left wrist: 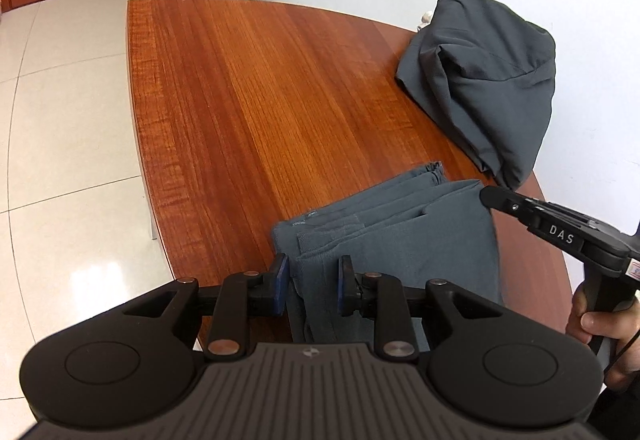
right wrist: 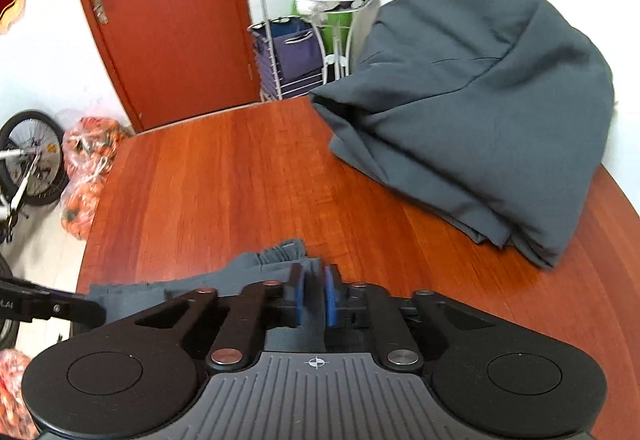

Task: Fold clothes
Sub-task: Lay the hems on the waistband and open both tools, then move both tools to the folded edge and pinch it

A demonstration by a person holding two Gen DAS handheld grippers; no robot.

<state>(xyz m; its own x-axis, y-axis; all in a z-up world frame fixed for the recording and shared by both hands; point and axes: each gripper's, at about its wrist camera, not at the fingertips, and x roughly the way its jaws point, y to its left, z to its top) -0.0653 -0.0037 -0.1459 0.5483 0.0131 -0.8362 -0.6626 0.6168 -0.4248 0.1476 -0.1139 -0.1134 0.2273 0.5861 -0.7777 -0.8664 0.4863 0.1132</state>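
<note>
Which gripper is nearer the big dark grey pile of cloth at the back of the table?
Right. The right gripper sits just below the pile; the left gripper is further back, at the folded garment's near edge.

left gripper: angled down, jaws apart around grey cloth | right gripper: angled down, jaws narrow, cloth between | hand on right handle

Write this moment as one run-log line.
left gripper: astride folded garment | right gripper: garment's far edge | pile: untouched
</note>
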